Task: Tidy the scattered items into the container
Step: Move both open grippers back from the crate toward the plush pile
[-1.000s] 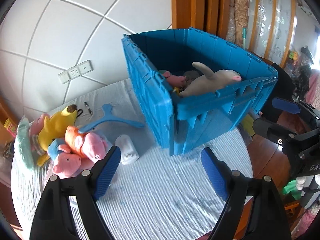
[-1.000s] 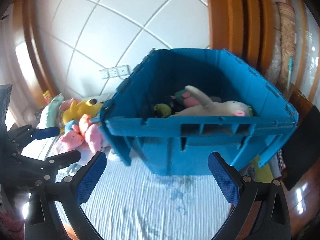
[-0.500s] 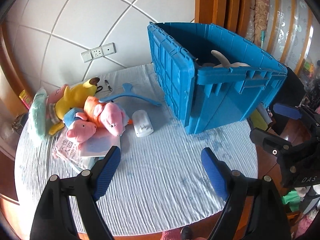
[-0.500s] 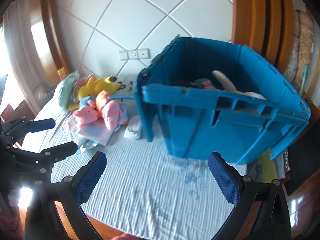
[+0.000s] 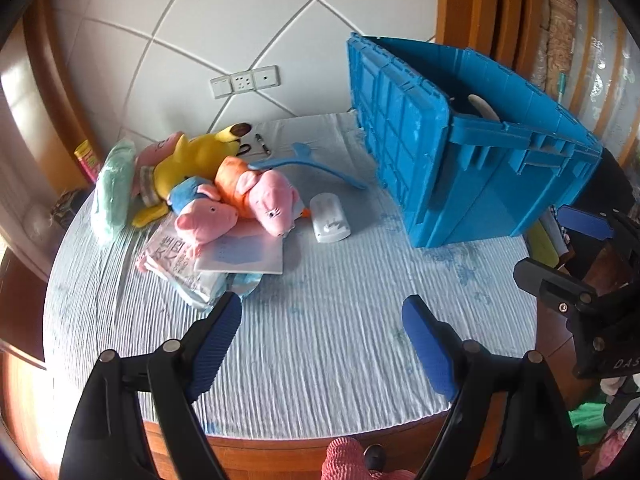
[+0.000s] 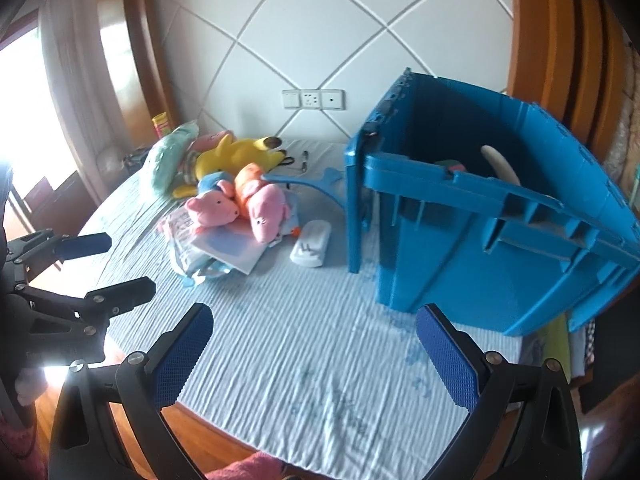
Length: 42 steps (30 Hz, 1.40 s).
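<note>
On the right side of the round surface point(image 5: 344, 364) stands the blue crate point(image 5: 476, 168), already holding a few toys — a pale plush limb pokes above its rim. Left of the crate, well apart from both pairs of fingers, lies the heap yet to be tidied: a yellow plush point(image 5: 200, 156), two pink pigs point(image 5: 240, 204), a mint cushion point(image 5: 114, 188), booklets point(image 5: 224, 260), a blue hanger point(image 5: 304, 164) and, nearest the crate, a white case point(image 5: 330, 218).

Both the left gripper point(image 5: 322, 332) and the right gripper point(image 6: 314, 346) hover over bare cloth with fingers spread wide and nothing between them.

Seen from the left gripper the heap lies ahead and to the left; the right one sits closer to the crate. So the left hand looks the nearer for the next pick. The white case's long axis runs roughly away from the fingers — a grasp across its narrow width would suit.
</note>
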Tool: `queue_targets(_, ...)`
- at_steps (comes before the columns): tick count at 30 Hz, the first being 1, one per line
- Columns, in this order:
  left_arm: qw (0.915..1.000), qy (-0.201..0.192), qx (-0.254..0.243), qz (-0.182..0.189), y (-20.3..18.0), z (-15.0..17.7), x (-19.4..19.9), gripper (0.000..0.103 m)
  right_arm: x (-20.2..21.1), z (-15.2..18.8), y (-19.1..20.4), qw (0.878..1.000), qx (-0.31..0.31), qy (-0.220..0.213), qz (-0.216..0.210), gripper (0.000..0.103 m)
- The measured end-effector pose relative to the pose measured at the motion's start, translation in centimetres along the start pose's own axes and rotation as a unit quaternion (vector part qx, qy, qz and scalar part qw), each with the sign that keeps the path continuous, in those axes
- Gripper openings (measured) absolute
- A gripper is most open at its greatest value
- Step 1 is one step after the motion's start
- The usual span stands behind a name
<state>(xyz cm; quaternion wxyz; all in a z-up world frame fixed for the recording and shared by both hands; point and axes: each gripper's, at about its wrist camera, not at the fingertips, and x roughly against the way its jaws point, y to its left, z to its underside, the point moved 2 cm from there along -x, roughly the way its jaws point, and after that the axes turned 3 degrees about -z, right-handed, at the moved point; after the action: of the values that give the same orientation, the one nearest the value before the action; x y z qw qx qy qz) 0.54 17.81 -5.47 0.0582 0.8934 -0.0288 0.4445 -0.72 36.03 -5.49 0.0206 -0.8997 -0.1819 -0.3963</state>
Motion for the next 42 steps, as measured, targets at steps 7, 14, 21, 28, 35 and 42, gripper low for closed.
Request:
queue_targets(7,0.9993,0.013,0.029,-0.021,2.8,1.5,0.1,0.083,-1.6,0.0,2.1,1.0,0.013,0.011,-0.024,0.103)
queue_targets(14,0.9975,0.015,0.055,-0.042,6.5,2.2,-0.1,0.083,-3.0,-0.8,4.5,0.999,0.03,0.012,-0.043,0.103)
queue_targets(21,0.9959,0.018,0.075,-0.047,10.3,2.5,-1.1,0.083,-5.2,-1.7,7.0,0.998,0.036,0.019,-0.052,0.103)
queue_targets(28,0.9952,0.028,0.081,-0.047,14.2,2.1,-3.3,0.083,-8.0,-2.9,8.7,0.998,0.028,0.03,-0.054,0.103)
queue_targets(35,0.9956,0.04,0.074,-0.04,18.5,1.2,-6.7,0.083,-12.0,-4.6,9.9,0.998,0.005,0.041,-0.047,0.103)
queue_targets(42,0.9949,0.05,0.081,-0.035,23.5,0.4,-10.1,0.083,-16.3,-5.9,11.6,0.998,-0.015,0.052,-0.039,0.103)
